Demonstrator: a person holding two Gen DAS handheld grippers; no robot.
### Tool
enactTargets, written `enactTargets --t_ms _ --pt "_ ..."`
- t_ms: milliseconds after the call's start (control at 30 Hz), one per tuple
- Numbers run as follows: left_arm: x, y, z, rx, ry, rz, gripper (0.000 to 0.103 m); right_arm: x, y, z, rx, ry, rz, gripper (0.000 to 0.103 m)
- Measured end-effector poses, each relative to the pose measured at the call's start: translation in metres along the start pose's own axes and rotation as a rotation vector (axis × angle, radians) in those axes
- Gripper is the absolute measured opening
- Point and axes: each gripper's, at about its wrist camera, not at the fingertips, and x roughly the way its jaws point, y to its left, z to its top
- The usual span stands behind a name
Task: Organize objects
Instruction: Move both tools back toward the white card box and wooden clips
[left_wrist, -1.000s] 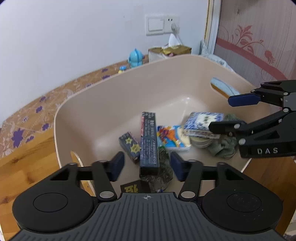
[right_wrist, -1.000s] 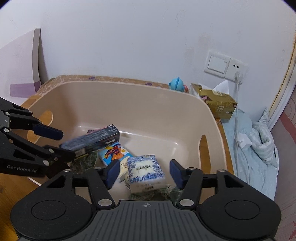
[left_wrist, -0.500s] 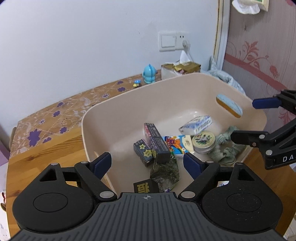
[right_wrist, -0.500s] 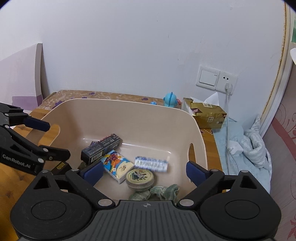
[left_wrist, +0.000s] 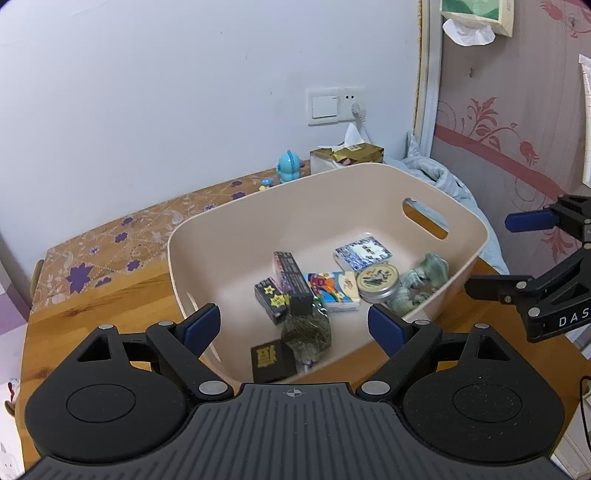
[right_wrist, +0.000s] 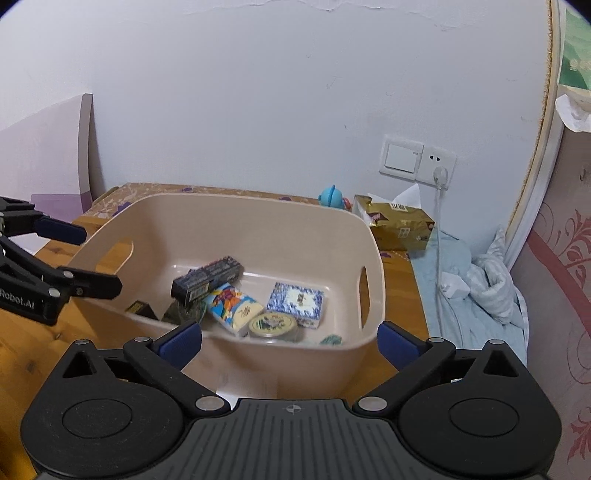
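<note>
Now both the left gripper (left_wrist: 294, 326) and right gripper (right_wrist: 290, 341) gape wide, empty, above the bin (left_wrist: 236, 236) holding boxes and a tin (left_wrist: 378, 282).

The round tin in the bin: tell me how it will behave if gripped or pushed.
The round tin looks rigid, with a metal rim, so it should not squash. Its curved, shiny side may slip between flat jaws. It seems to lean on the green cloth and the colourful pack, so a push would probably slide or tilt it rather than roll it.
</note>
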Motion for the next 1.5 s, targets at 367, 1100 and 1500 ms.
enactTargets --t_ms 367,1100,1500 --pt "-0.013 -0.015 -0.026 -0.027 0.006 0.016 0.09 -0.011 -0.009 -0.031 0.011 0.038 0.008 0.103" --pt "0.002 -0.055 -0.085 -0.02 0.09 -0.004 0.092 -0.004 -0.005 -0.077 -0.014 0.137 0.026 0.103" --pt "0.027 -0.065 -0.103 -0.071 0.123 -0.026 0.092 0.009 -0.013 -0.099 -0.004 0.19 0.037 0.103"
